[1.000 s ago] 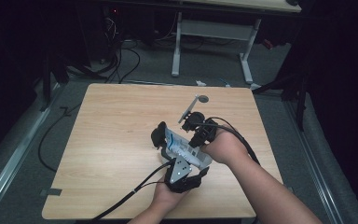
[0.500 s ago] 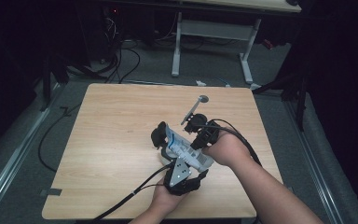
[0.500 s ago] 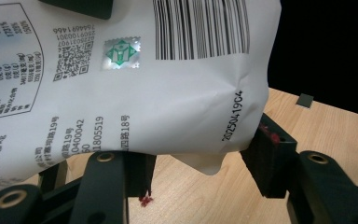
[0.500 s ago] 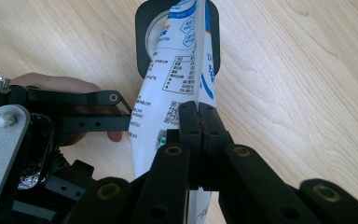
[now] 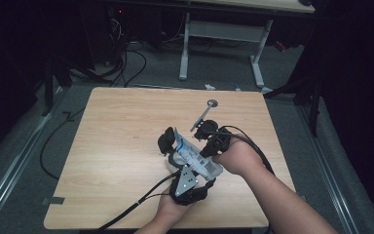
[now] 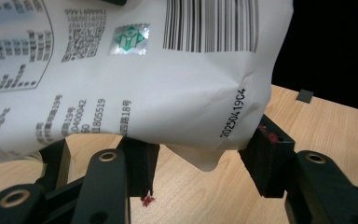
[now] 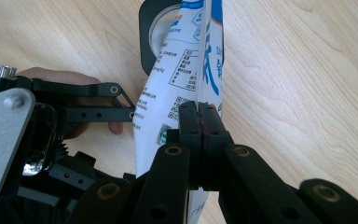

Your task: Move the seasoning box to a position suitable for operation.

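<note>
1 white printed pouch [image 6: 135,79], barcode, creased; right claw [image 7: 200,128] clamps seam, left claw [image 6: 196,158] part-open around corner

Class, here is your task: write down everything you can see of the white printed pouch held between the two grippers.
The pouch is a soft white packet, creased and dented, printed with a barcode, a green emblem, QR codes, small text and a date stamp; its other face shows blue lettering. It hangs above the wooden table. The right gripper pinches its flat seam shut. The left gripper straddles its lower corner, jaws apart.
</note>
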`<state>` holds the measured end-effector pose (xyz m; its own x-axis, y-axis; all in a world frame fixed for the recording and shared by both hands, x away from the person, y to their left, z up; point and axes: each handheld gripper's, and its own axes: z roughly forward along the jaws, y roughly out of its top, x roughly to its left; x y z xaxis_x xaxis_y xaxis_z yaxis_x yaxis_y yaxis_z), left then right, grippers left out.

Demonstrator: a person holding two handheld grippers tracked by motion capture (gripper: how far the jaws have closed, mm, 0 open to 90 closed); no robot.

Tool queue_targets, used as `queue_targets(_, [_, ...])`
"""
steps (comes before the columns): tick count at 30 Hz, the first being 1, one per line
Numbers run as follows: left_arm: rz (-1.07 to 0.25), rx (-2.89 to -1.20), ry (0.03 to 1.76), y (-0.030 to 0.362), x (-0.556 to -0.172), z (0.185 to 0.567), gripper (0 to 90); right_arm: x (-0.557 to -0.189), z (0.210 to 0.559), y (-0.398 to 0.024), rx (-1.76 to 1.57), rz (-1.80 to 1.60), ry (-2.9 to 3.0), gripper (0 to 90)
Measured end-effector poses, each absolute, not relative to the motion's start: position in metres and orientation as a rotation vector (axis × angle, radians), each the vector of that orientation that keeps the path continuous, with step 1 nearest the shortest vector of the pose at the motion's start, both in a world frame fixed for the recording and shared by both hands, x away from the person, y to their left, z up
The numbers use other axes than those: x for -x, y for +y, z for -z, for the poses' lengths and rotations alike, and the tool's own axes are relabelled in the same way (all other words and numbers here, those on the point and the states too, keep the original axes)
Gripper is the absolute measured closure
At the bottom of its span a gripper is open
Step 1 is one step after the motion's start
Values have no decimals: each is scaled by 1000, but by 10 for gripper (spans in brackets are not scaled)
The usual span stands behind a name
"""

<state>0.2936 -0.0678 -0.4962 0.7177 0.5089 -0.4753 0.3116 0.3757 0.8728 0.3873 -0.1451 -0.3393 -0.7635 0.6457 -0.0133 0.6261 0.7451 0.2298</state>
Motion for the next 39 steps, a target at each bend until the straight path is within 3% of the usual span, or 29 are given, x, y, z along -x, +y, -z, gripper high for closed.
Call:
queue_targets(29, [-129, -1237, 869, -65, -300, 511, 545, -378, 346, -158, -1076, -385, 2840, 900])
queue_targets(33, [-129, -1238, 870, -66, -300, 512, 581, -377, 347, -158, -1075, -386, 2840, 900])
queue_targets(39, [-136, -1246, 867, -66, -300, 512, 732, -378, 349, -162, -1088, -396, 2836, 900])
